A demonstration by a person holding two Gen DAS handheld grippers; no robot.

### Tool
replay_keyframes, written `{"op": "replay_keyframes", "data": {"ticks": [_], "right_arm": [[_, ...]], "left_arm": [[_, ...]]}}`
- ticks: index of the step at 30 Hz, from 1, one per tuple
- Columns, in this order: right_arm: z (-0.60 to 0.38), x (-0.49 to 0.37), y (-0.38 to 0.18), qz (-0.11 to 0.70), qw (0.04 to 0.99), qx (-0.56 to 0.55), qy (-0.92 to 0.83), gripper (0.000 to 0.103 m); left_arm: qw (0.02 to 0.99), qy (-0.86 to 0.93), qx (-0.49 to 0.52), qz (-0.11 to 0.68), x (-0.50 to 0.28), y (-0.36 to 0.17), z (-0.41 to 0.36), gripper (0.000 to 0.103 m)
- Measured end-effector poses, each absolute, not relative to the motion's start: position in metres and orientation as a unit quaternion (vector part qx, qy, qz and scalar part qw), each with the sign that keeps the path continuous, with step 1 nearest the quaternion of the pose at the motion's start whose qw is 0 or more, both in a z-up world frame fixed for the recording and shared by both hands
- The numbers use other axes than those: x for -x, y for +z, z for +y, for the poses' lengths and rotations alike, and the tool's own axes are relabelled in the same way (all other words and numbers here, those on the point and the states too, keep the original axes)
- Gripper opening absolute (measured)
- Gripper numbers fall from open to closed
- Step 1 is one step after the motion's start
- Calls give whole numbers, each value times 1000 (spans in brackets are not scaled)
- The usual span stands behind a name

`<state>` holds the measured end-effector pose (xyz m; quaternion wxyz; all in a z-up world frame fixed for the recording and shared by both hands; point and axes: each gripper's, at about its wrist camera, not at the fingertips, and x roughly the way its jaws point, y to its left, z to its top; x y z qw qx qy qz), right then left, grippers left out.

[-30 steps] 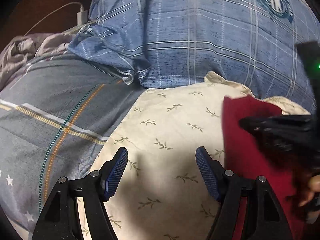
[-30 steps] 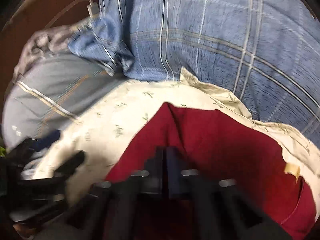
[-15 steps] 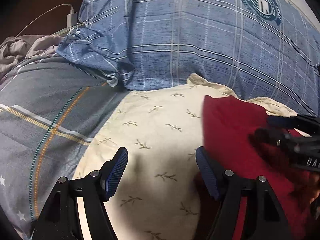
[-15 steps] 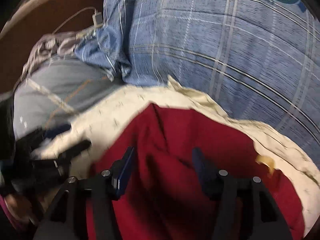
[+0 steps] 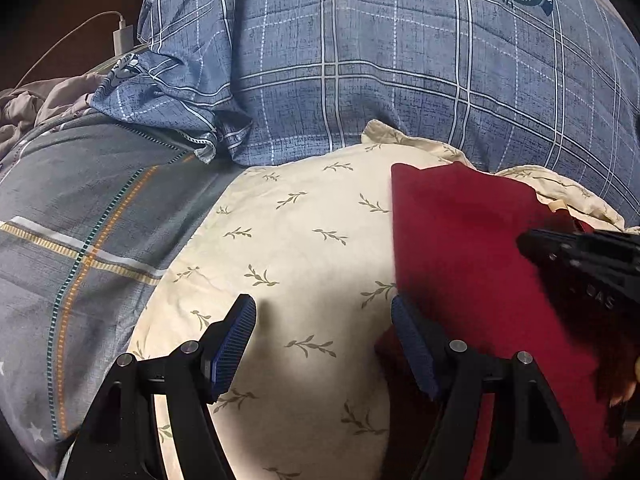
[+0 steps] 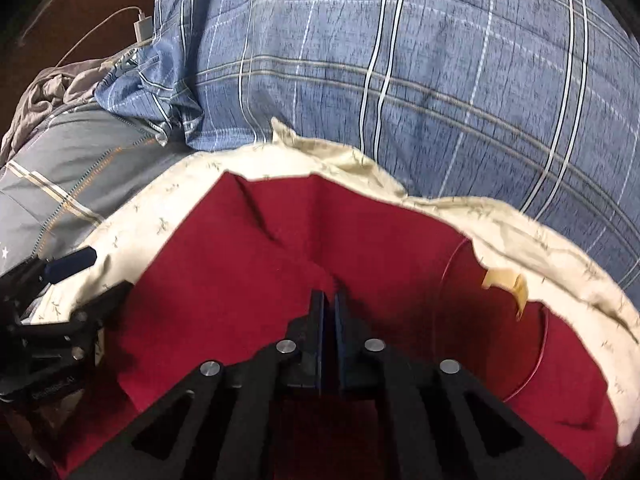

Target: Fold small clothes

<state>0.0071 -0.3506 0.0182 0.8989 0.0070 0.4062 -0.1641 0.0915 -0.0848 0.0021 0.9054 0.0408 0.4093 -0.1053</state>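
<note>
Since a moment ago your right gripper (image 6: pixel 329 300) slid rightward, and its jaws are closing, pinching a ridge of the dark red cotton garment (image 6: pixel 248 264) on the cream leaf-print pillow (image 5: pixel 304 240). Your left gripper (image 5: pixel 324 320) hangs wide open, empty.

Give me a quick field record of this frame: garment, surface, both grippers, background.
garment: red cloth, lying on the cream pillow, with a tan tag
surface: cream leaf-print pillow
left gripper: jaws wide open above the pillow, right finger at the cloth's edge, nothing held
right gripper: jaws closing, nearly shut, pinching a ridge of the red cloth
background: blue plaid bedding; grey striped bedding; white charger
</note>
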Motion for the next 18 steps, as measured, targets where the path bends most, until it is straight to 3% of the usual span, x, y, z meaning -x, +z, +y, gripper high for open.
{"op": "replay_keyframes", "data": {"ticks": [2,4,18], "right_arm": [[-351,11,28,391,904,-25,-174,29],[-349,36,36,371,911,-36,-177,35],[-360,117,18,368,890,-94,-254,40]], "left_arm": [[907,-105,-44,406,-90,3,-86,70],[909,-104,-47,401,-88,4,-87,70],[925,-130,-44,355,-51,23,-91,70]]}}
